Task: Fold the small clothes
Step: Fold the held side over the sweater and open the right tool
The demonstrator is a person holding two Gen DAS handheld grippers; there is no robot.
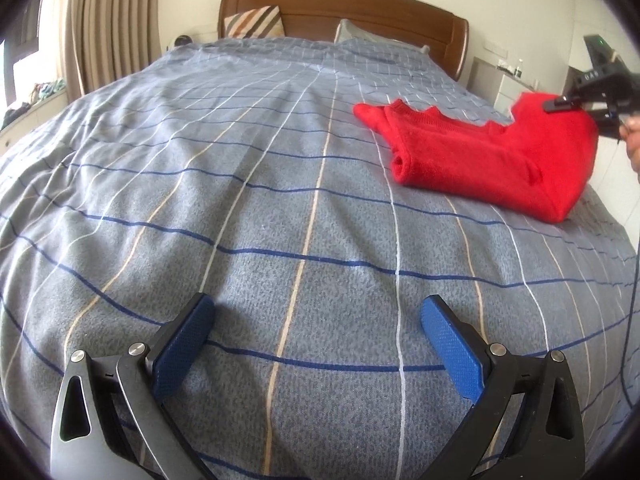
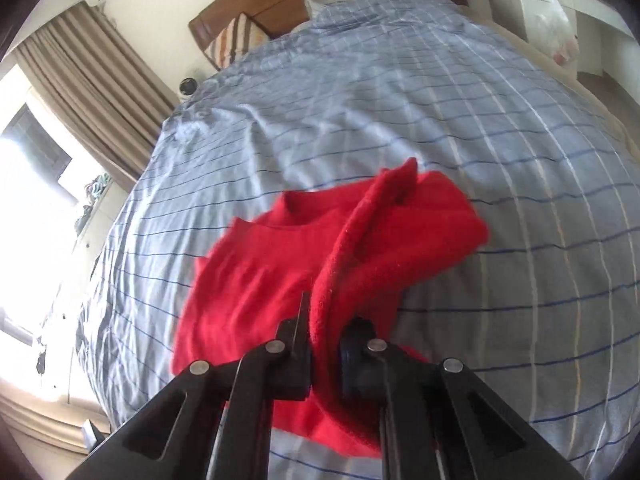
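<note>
The sweater [image 1: 488,156] edge is pinched by the right gripper [image 2: 324,344]; the left gripper [image 1: 316,320], jaws spread, is held well left of it.

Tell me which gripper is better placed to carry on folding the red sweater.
Right. The right gripper is shut on the red sweater, lifting its edge; the left gripper hangs open over bare bedspread, away from it.
</note>
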